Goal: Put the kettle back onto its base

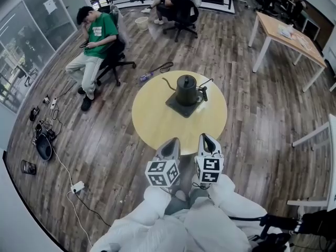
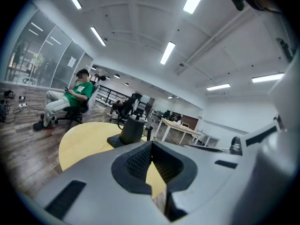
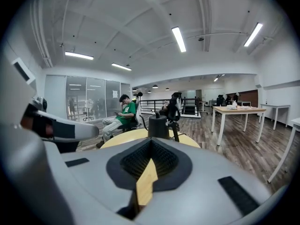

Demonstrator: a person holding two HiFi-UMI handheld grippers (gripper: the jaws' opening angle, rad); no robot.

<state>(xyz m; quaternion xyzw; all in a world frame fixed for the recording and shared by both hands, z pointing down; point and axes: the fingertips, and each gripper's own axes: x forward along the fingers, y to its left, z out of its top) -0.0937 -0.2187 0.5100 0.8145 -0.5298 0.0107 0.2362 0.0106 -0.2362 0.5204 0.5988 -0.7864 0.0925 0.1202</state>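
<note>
The kettle [image 1: 186, 90] is sitting upright on its base [image 1: 174, 106], toward twelve o'clock on the round table [image 1: 152, 122], so the job is looking done. The left gripper [image 1: 172, 142] and right gripper [image 1: 206, 138] are hovering at the table's six o'clock, jaws pressed together on nothing, probably idling. No brand or lettering is reading clearly.

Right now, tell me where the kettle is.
In the head view the kettle stands on its dark base, on the far half of the round yellow table, ahead of the left gripper and right gripper.
</note>
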